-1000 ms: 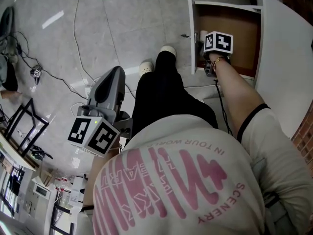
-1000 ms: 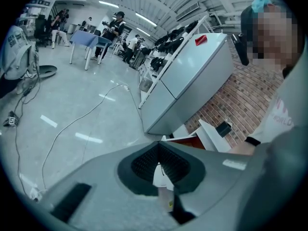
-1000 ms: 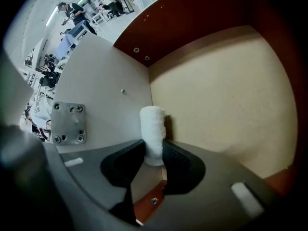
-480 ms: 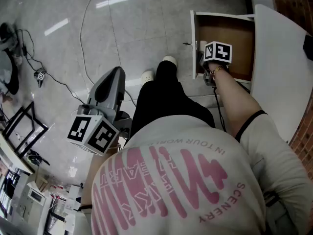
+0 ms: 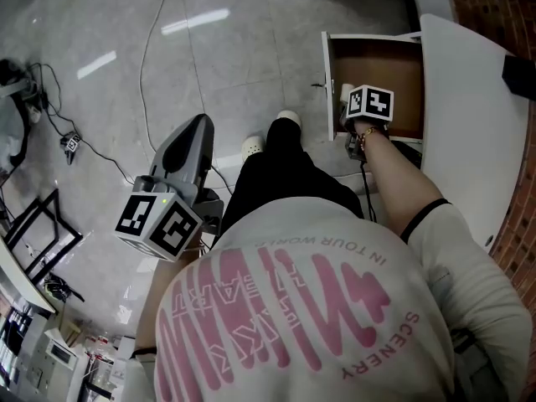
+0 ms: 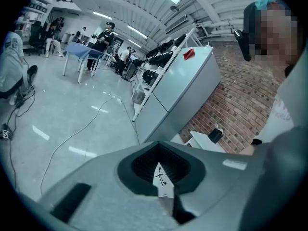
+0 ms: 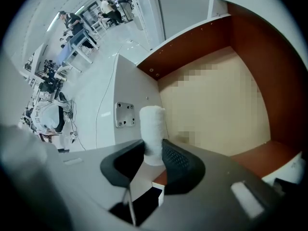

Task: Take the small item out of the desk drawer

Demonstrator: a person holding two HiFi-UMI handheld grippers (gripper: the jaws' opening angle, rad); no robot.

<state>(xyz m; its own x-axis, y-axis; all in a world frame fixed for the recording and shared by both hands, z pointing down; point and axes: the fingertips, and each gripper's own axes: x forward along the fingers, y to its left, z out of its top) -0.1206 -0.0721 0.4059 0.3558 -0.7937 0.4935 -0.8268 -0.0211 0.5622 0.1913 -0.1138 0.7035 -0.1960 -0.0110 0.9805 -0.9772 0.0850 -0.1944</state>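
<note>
Head view looks down on a person in a white shirt with pink print (image 5: 293, 325), who stands on a grey floor (image 5: 100, 99) before a white bench (image 5: 473, 107) with its drawer (image 5: 327, 65) pulled out. The right hand-held gripper (image 5: 348, 122) points steeply down at the front left corner of this drawer. In the right gripper view the right hand-held gripper (image 7: 153, 150) is clenched on a small white roll (image 7: 152, 126): both dark pads press on its lower part, and the roll stands out straight from the jaws. Behind the roll are the white front panel of the drawer and the pale bottom with brown walls (image 7: 192, 44). Whether the roll touches the bottom of the drawer, I cannot tell. The left hand-held gripper (image 5: 199, 128) is well apart from the drawer, at the person's left side over the floor. In the left gripper view its jaws (image 6: 159, 146) are pressed together at the tips with nothing between them, and it looks toward a wide hall with a brick wall (image 6: 231, 95).
</note>
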